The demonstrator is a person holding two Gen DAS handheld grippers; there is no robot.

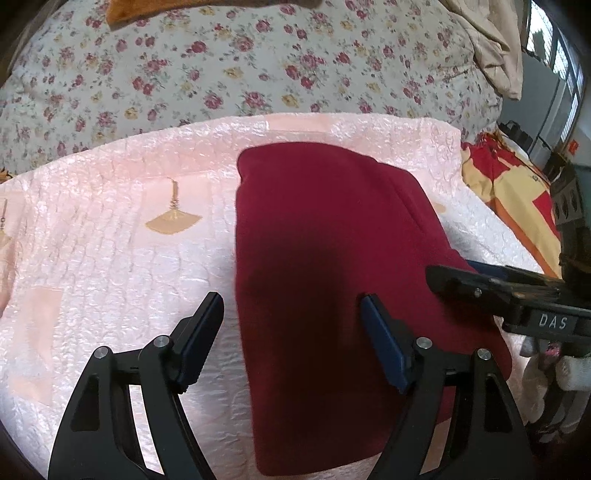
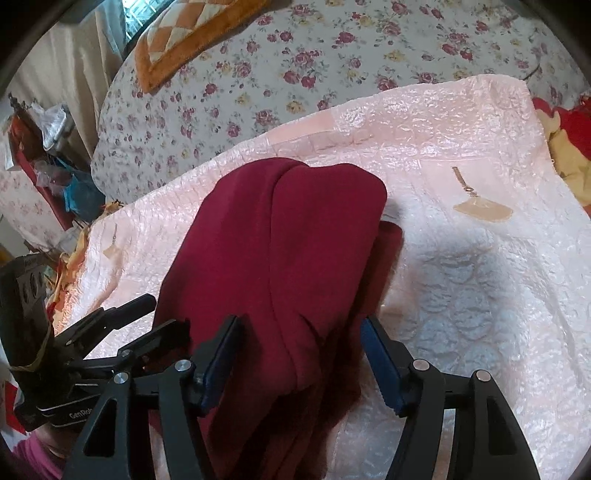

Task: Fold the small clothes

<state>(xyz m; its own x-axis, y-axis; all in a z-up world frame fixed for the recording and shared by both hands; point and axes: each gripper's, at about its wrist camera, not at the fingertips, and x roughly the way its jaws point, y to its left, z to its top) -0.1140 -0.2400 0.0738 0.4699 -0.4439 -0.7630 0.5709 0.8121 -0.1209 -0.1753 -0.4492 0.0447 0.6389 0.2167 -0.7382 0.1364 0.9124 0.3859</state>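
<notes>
A folded maroon garment (image 1: 332, 277) was laid on a pink quilted cover (image 1: 110, 258) spread over the bed. The left claw (image 1: 291, 332) was held open above its near edge; the right claw (image 2: 299, 354) was spread open, cloth between unpressed.

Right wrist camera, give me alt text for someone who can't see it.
A folded dark red garment lies on a shiny pink quilted cover, its near end between the open right gripper fingers. The left gripper reaches in from the left edge, and a floral bedspread with an orange-bordered cushion lies behind.
</notes>
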